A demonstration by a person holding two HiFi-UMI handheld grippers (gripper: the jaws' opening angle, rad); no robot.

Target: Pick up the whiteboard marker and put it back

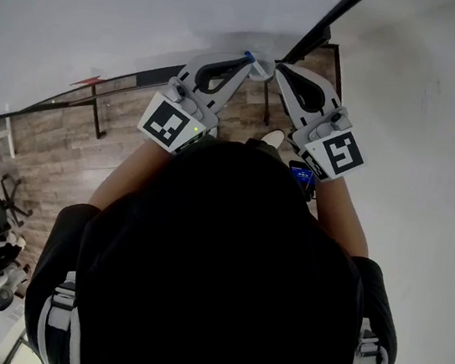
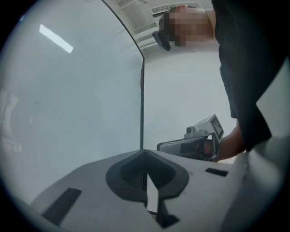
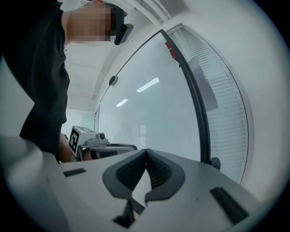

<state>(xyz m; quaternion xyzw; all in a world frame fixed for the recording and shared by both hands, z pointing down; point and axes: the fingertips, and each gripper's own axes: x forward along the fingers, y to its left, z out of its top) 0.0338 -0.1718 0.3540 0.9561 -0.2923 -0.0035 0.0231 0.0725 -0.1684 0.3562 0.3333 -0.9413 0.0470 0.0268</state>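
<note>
Hovering at the whiteboard (image 1: 110,7), left gripper (image 2: 144,154) and right gripper (image 3: 146,153) are both clenched, empty. A blue-tipped marker (image 1: 248,54), probably, lies just beyond their tips, likely why they're raised.

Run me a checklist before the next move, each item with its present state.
1. Jaws of the left gripper open for a pick: not ok; tips together, nothing between them.
2. Jaws of the right gripper open: not ok; tips together, nothing between them.
3. Position of the marker known: cannot tell; only a small blue bit shows near the gripper tips in the head view.
4. Both grippers face the whiteboard: ok.
5. Grippers apart from each other: ok, side by side.
</note>
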